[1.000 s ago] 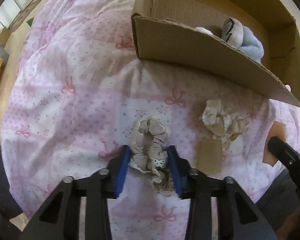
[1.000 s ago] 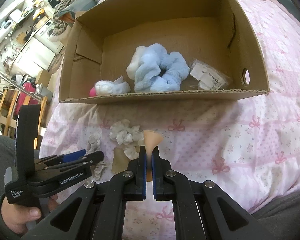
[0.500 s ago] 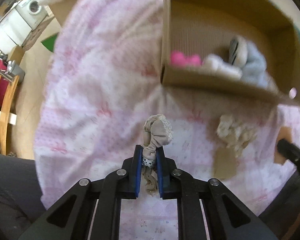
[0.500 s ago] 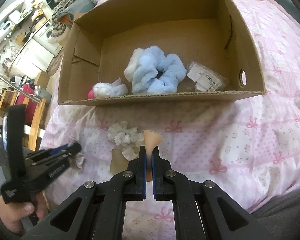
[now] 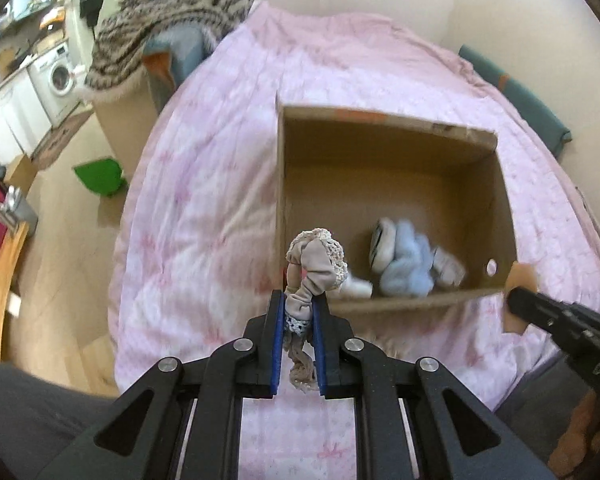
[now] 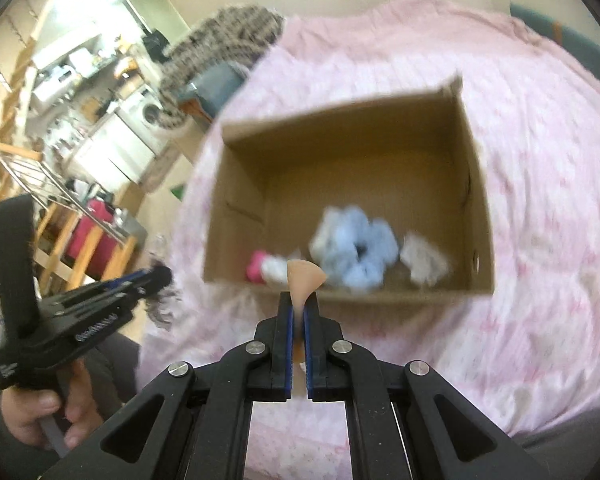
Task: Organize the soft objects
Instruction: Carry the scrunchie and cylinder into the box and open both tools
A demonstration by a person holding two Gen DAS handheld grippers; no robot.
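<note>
My left gripper (image 5: 298, 300) is shut on a beige lace-trimmed scrunchie (image 5: 316, 264) and holds it in the air near the front left corner of the open cardboard box (image 5: 384, 120). My right gripper (image 6: 298, 304) is shut on a thin peach-coloured pad (image 6: 305, 276), raised before the box's front wall (image 6: 380, 298). In the left wrist view the right gripper (image 5: 516, 300) shows at the right with the pad (image 5: 520, 280). The left gripper shows at the left of the right wrist view (image 6: 156, 276). Inside the box lie a light blue fluffy scrunchie (image 6: 360, 248), a white soft item (image 6: 274, 270), a pink item (image 6: 256, 270) and a clear packet (image 6: 424, 262).
The box rests on a bed with a pink bow-print cover (image 5: 204, 184). A striped fuzzy blanket (image 5: 168, 28) lies at the bed's far end. A wooden chair (image 5: 0, 264) and a green object (image 5: 100, 176) stand on the floor to the left.
Both grippers have risen high above the bed with their items and moved toward the box. The left closed on the beige scrunchie and lifted it off the cover.
</note>
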